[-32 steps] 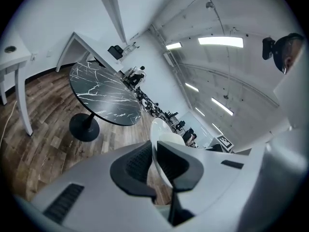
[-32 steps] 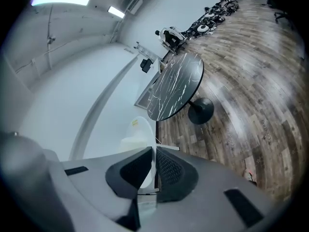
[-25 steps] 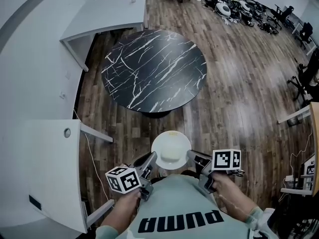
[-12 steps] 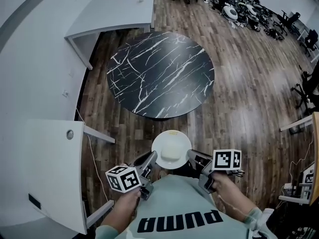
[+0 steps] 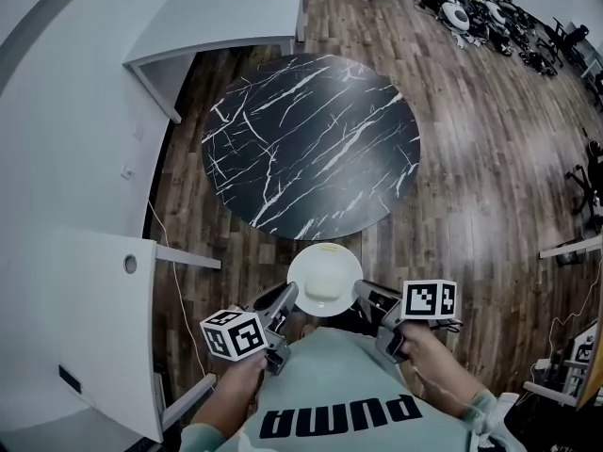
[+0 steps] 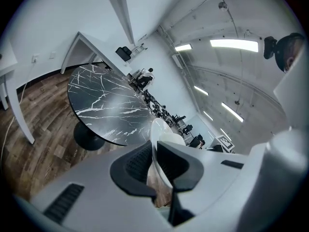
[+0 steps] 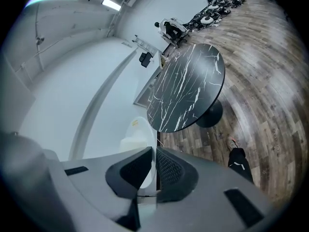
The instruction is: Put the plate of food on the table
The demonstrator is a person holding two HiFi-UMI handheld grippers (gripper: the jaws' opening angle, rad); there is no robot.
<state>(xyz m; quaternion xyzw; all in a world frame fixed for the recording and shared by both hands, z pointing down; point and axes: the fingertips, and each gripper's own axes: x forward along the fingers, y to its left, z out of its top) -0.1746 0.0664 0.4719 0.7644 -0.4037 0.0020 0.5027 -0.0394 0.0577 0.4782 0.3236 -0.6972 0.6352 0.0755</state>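
Gripping a white plate (image 5: 324,269) by its rim from both sides: pinched at the left edge in the left claw (image 5: 286,297), pinched at the right edge in the right claw (image 5: 364,295), clamped tight on the thin rim along both sets of jaws. Carrying a pale lump of food (image 5: 326,298) on it, between the two claws and closer to them than to the far rim. Held about level in the air over wooden floor (image 5: 471,177), touching nothing but the claws. Straight ahead of the claws, a round black marble table (image 5: 311,139), its near edge just beyond the plate's far rim, only a thin strip of floor between them from above. Off to the left of the left claw, a white desk (image 5: 94,318) with its corner close by. Farther ahead and left, past the table, a second white desk (image 5: 226,12). Right of the right claw, a broad stretch of floor.
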